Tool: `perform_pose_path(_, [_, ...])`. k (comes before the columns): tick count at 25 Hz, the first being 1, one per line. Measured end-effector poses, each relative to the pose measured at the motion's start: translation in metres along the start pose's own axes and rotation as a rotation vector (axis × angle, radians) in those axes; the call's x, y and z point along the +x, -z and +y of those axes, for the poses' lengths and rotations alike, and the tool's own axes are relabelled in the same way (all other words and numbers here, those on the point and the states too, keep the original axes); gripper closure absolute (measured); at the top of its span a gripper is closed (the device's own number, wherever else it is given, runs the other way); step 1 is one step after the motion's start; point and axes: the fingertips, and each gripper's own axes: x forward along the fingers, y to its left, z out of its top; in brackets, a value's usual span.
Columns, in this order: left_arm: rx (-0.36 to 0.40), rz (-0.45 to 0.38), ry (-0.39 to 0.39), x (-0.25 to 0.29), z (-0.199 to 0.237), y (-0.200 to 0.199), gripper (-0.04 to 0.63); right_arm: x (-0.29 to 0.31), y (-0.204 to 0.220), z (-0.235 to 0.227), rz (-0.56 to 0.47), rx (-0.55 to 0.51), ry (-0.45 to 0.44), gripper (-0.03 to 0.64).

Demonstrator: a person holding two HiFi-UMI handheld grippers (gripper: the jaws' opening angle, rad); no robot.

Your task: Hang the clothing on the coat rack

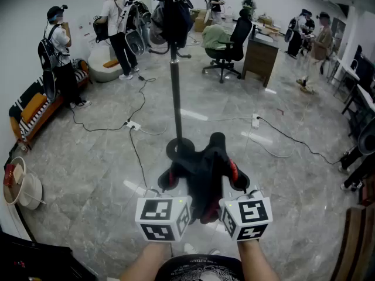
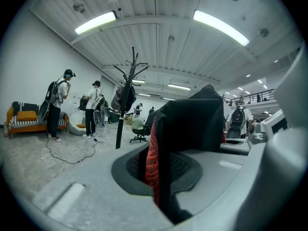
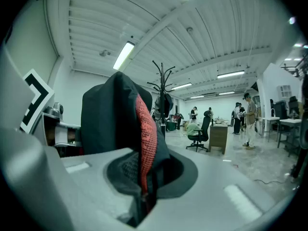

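A black garment with red trim [image 1: 205, 171] is stretched between my two grippers, low in front of me. My left gripper [image 1: 169, 181] is shut on its left edge, and my right gripper [image 1: 238, 179] is shut on its right edge. In the left gripper view the cloth [image 2: 197, 121] rises out of the closed jaws of the left gripper [image 2: 161, 179]; the right gripper view shows the cloth [image 3: 113, 114] pinched the same way in the right gripper [image 3: 143, 186]. The black coat rack [image 1: 174, 69] stands just beyond the garment, with a dark garment [image 1: 171, 16] hanging at its top. The coat rack [image 2: 126, 100] lies ahead-left in the left gripper view, and the coat rack [image 3: 162, 93] is ahead in the right gripper view.
Cables [image 1: 138, 107] and a power strip [image 1: 132, 124] lie on the floor left of the rack's base [image 1: 179, 149]. An office chair [image 1: 231, 45] and desk [image 1: 261, 51] stand behind. Several people [image 1: 58, 51] stand around. A striped sofa [image 1: 32, 113] and a bucket [image 1: 26, 189] sit at the left.
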Motion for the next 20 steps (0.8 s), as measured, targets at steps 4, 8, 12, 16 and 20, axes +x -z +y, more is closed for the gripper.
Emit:
perform_pose_path(4, [-0.003, 0.001, -0.003, -0.005, 0.003, 0.003, 0.572, -0.002, 0.004, 0.006, 0.003, 0.006, -0.005, 0.594])
perform_pose_path(8, [-0.008, 0.003, -0.007, -0.007, 0.008, 0.003, 0.572, 0.0, 0.005, 0.01, 0.005, 0.019, -0.009, 0.592])
perform_pose_path(12, [-0.008, -0.003, -0.011, -0.006, 0.01, 0.001, 0.572, 0.001, 0.003, 0.011, -0.001, 0.022, -0.016, 0.592])
perform_pose_path(16, [-0.011, -0.009, -0.014, -0.003, 0.011, -0.002, 0.572, 0.005, 0.0, 0.009, -0.007, 0.02, -0.021, 0.592])
perform_pose_path(20, [-0.012, -0.011, -0.02, 0.005, 0.015, -0.005, 0.572, 0.014, -0.003, 0.005, -0.013, 0.02, -0.027, 0.592])
